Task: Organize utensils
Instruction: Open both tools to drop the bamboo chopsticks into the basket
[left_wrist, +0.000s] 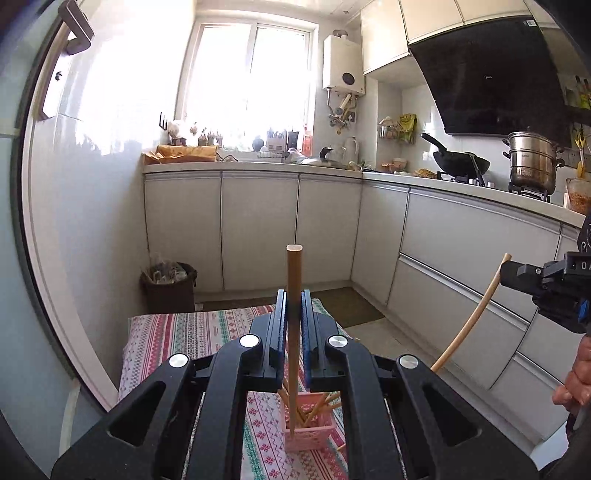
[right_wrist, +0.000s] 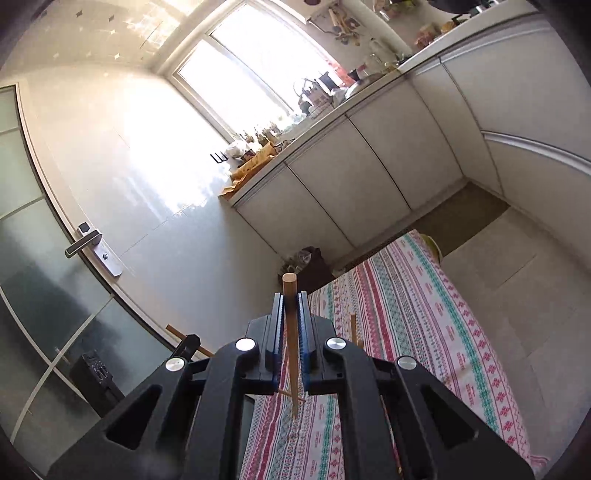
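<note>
STATUS: part done | left gripper (left_wrist: 293, 325) clamped on chopstick (left_wrist: 294, 295), tip over pink basket (left_wrist: 310, 437) already stocked with sticks | right gripper (right_wrist: 291, 328) clamped on second chopstick (right_wrist: 291, 332) above patterned cloth (right_wrist: 424, 314) | OUTSTANDING: both held sticks, loose chopsticks (right_wrist: 353, 328) on cloth judged unsorted

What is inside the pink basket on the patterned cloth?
Several wooden chopsticks lean inside the pink basket. The left gripper covers their tops, so no exact count; the basket's floor is hidden.
</note>
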